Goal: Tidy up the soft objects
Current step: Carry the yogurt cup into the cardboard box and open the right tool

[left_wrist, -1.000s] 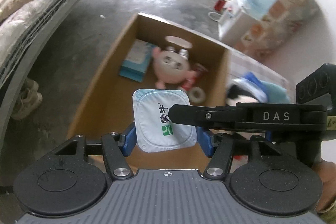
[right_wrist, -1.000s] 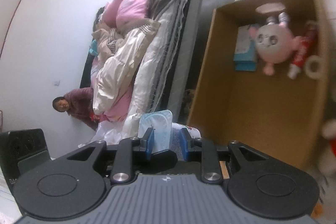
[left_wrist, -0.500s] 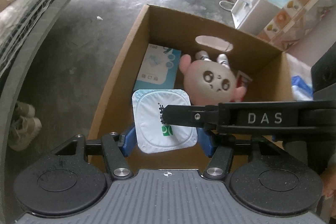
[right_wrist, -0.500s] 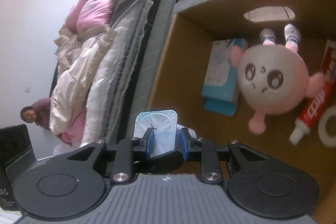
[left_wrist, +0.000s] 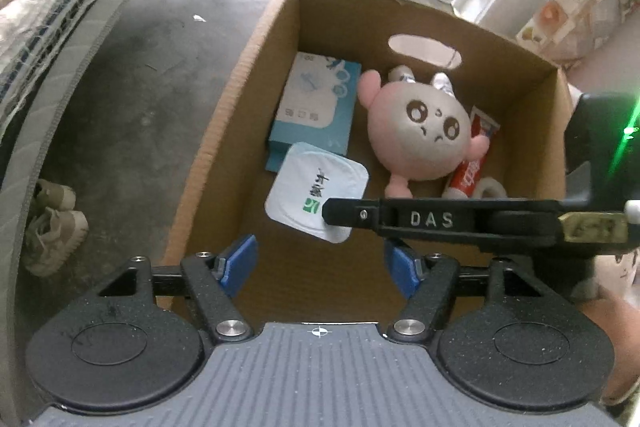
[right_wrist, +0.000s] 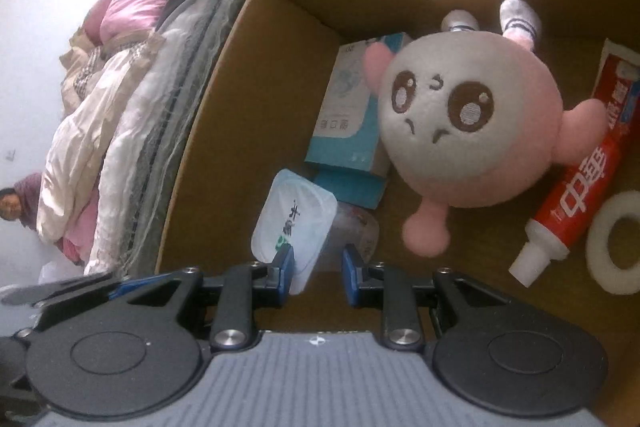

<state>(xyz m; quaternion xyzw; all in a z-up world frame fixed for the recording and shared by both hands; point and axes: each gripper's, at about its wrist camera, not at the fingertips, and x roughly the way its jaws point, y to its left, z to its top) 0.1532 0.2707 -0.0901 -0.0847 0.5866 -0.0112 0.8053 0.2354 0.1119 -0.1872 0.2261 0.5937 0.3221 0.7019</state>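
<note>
Your left gripper (left_wrist: 320, 265) has its jaws opening with nothing between the blue pads; the yogurt cup (left_wrist: 316, 191) has left them and sits inside the cardboard box (left_wrist: 224, 131), at about 12 o'clock from those jaws. Your right gripper (right_wrist: 318, 273) is clamped on the cup's edge. Already in the box: a blue tissue pack (left_wrist: 314, 109) at the cup's 12 o'clock, a pink plush toy (left_wrist: 420, 131) at 2 o'clock, a toothpaste tube (right_wrist: 580, 183) and a white tape roll (right_wrist: 618, 243) beyond. What's left, judging from this, is letting the cup go on the box floor.
</note>
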